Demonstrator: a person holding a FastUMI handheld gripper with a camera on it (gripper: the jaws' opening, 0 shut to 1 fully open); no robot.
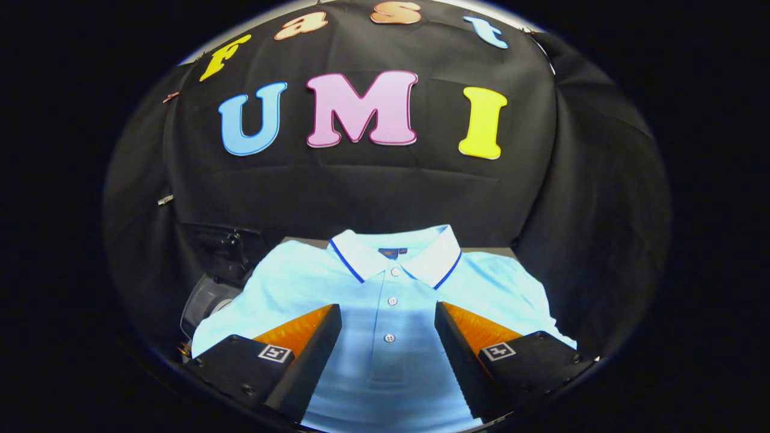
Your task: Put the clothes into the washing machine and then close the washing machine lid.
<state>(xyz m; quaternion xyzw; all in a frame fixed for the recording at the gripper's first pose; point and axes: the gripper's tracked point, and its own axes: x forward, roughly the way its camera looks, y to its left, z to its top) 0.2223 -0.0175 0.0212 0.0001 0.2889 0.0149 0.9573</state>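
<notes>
A light blue polo shirt (385, 282) lies flat with its white collar, edged in dark blue, toward the back wall. Its button placket runs between my fingers. My gripper (388, 316) hovers over the shirt's chest, open, with the two fingers wide apart and nothing pressed between them. To the left of the shirt, beyond the left finger, part of a grey round washing machine (207, 300) shows, with a dark lid or frame (222, 243) standing up behind it. Its opening is mostly hidden by the shirt's sleeve.
The shirt rests on a dark table (487, 249) whose back edge shows behind the collar. Black cloth walls close in at the back and on the right side, close to the shirt's right sleeve.
</notes>
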